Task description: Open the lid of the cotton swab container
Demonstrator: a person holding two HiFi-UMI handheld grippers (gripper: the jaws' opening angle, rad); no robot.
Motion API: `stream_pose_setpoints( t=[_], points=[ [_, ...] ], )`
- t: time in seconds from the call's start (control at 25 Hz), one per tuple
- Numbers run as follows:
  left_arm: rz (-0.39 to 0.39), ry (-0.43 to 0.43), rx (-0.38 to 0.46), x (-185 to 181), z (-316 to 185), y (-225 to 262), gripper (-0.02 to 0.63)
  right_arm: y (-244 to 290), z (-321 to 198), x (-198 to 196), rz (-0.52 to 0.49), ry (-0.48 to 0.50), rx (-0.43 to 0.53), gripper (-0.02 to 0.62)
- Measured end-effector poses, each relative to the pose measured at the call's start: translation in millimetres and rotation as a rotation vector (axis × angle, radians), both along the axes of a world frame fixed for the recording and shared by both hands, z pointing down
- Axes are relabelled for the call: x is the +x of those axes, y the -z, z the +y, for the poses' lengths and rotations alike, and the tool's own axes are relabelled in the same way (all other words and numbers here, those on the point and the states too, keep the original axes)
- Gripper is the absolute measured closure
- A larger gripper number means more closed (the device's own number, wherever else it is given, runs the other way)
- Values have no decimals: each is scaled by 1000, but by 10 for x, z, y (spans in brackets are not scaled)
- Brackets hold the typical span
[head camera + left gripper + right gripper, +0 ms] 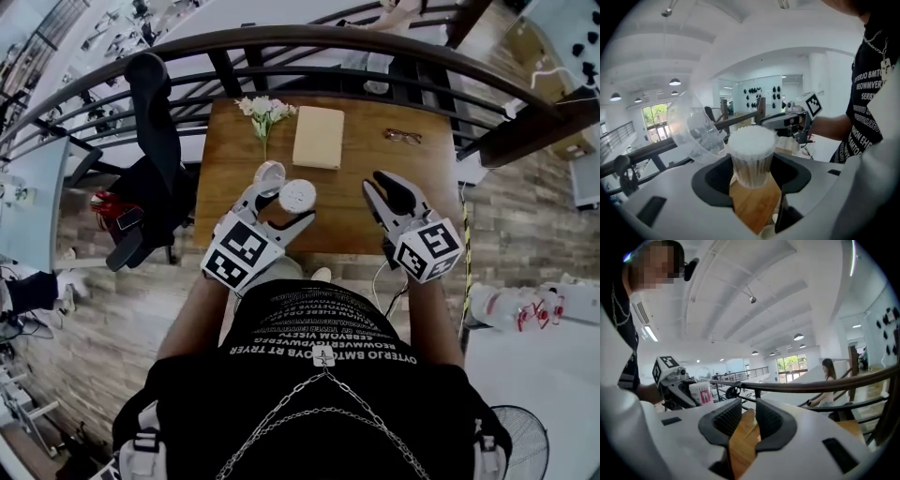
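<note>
Above the near edge of the wooden table, my left gripper is clamped on the body of the cotton swab container, which stands upright. Its clear lid is tipped back beside the rim, and the white swab tips are bare. My right gripper hangs off to the side, jaws slightly apart with nothing between them. I judge the opening done; at most, setting the container down is left.
</note>
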State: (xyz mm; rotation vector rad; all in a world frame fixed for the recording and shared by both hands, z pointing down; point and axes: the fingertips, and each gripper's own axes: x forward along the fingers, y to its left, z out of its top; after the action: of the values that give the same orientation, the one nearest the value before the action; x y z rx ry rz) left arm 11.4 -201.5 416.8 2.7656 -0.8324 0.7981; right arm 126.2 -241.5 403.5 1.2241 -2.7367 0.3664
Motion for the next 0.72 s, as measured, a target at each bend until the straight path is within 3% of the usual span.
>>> stream_pose_setpoints(
  t=[0.16, 0.4, 0.72],
  points=[
    [-18, 118, 33, -310, -182, -15, 342, -2, -6, 390, 32, -128, 48, 561],
    [18, 253, 94, -640, -345, 92, 342, -31, 34, 801, 51, -243, 59, 580],
    [23, 290, 118, -721, -327, 145, 342, 51, 82, 917, 166, -284, 113, 580]
  ],
)
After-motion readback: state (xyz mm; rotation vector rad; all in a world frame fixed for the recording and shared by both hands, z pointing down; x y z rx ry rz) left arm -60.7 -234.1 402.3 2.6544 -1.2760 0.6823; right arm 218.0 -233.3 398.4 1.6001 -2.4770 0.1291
